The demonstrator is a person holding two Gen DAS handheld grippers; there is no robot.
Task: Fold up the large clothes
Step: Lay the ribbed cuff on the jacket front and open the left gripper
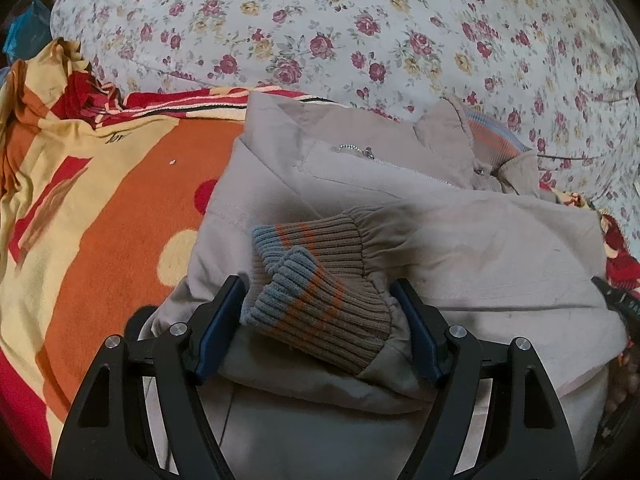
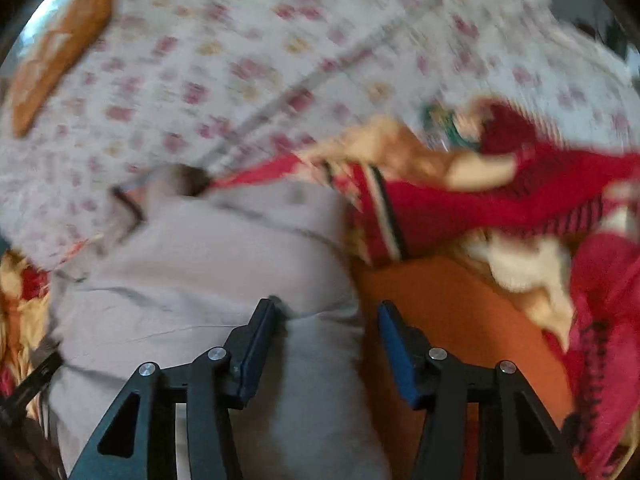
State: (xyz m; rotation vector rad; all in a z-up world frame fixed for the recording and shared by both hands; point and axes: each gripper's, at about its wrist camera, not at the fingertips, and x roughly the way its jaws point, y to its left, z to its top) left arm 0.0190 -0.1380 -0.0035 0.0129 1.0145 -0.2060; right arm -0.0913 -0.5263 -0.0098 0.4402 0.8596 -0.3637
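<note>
**Left gripper around the ribbed cuffs, right gripper apart at the jacket's edge**

The left gripper [image 1: 318,304] stands wide, its two blue pads on either side of a bunched pair of ribbed cuffs [image 1: 316,280], brown knit with grey and orange stripes. The pads sit right against the knit on both sides, but whether they press on it cannot be told. The cuffs lie on top of the beige jacket [image 1: 460,240], which is folded in on itself, with a silver zipper [image 1: 372,156] running across its upper part and a striped knit collar [image 1: 494,132] at the far right.

The right gripper [image 2: 326,312] is partly apart, and nothing is pinched between its pads. Its left pad hangs over the beige jacket [image 2: 180,264] near the cloth's edge, and its right pad hangs over the orange blanket [image 2: 452,304] just beside it. This view is smeared by motion, so fine detail is lost.

The jacket rests on an orange, cream and red blanket [image 1: 112,200] spread over the bed. Beyond it lies a white floral sheet [image 1: 360,32] with red and yellow roses, seen also in the right wrist view [image 2: 240,60]. A rumpled red cloth [image 2: 540,200] lies heaped to the right of the jacket
</note>
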